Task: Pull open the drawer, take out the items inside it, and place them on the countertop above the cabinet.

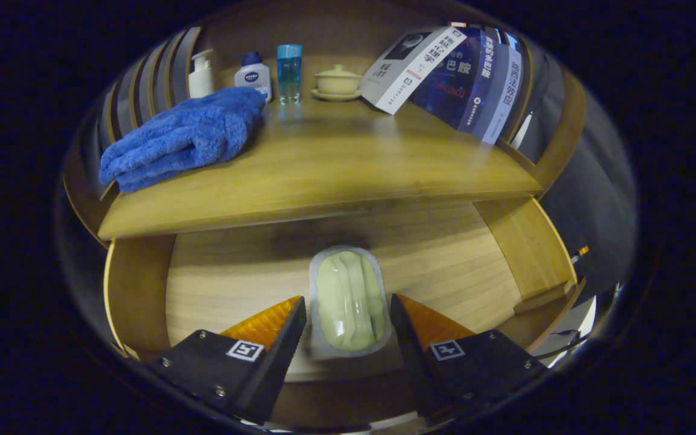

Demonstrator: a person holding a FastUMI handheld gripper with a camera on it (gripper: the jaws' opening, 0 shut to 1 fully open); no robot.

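The drawer (142, 290) stands pulled open beneath the countertop (336, 169); inside it lies one sealed plastic pack (349, 302) holding a pale green, ridged content, lengthwise on the wooden floor of the drawer, the single item seen there. The gripper (348, 317) hangs over the drawer with its two fingers apart, one on each side of the pack; the pack sits between them, and a narrow gap shows on each side, so whether either finger touches it I cannot tell.

On the countertop, from left to right: one folded blue fleecy towel (185, 138) near the left edge; behind it one white pump bottle (201, 74); just beside that one small white bottle with a dark blue cap (253, 74), touching or nearly touching the towel's far end; one clear blue tumbler (289, 72), upright; one cream lidded cup on a saucer (337, 82); then three books (463, 78) leaning leftward against the cabinet's right side, the nearest with a white cover, the others dark blue.
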